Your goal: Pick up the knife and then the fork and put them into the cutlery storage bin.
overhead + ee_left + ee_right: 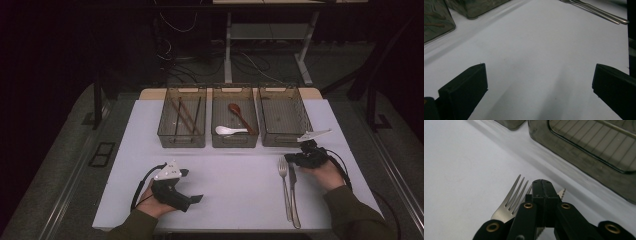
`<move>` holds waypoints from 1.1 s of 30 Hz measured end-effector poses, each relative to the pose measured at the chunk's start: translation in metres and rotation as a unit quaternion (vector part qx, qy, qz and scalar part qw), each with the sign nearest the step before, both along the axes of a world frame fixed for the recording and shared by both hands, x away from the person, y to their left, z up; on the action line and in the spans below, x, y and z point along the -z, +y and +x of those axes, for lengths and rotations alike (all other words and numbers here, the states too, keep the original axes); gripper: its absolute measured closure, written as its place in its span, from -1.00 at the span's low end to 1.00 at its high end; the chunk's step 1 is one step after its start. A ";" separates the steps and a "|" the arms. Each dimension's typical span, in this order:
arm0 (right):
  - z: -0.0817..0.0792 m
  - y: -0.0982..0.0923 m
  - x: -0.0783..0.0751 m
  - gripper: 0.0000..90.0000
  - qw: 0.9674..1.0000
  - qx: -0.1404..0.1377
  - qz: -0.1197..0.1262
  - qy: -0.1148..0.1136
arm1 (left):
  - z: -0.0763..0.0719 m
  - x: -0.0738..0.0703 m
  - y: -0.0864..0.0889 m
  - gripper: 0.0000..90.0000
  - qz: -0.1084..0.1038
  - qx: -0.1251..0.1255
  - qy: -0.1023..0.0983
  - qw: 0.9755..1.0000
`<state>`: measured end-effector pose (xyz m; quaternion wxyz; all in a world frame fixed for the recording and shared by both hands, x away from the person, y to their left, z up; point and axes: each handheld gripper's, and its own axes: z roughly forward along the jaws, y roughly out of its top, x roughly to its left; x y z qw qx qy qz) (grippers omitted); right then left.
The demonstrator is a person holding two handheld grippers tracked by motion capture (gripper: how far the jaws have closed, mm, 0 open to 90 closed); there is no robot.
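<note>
Now, by parts:
Right gripper (543,185): jaws fully closed, nothing held, poised over the fork (510,202) and knife (561,193).
Cutlery: side by side on the table (225,185), long axes running toward the person, tines at the far end.
Left gripper (192,186): jaws wide apart, empty, well apart from both.
Nearer hand: right.

I see a shiny steel fork (510,201) lying flat on the white tabletop (461,170), directly beneath my right gripper (543,186), tines poking out on the near-left side of its closed tips. A steel knife (561,193) with a serrated edge lies beside the fork, its tip showing just right of that gripper.
</note>
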<state>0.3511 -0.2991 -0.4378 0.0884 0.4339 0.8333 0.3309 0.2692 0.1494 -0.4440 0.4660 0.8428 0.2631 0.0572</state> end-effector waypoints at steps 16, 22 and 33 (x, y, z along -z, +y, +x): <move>0.004 0.047 0.000 0.99 0.999 -0.048 -0.001 -0.002 | 0.000 0.000 0.000 -1.00 0.000 -0.001 0.000 1.000; 0.005 0.052 0.001 0.99 0.999 -0.051 -0.001 -0.004 | 0.000 0.000 0.001 -1.00 0.001 -0.003 0.001 1.000; 0.002 0.040 -0.011 0.90 0.999 -0.032 0.011 -0.017 | 0.000 0.000 0.001 -1.00 0.000 -0.004 0.000 1.000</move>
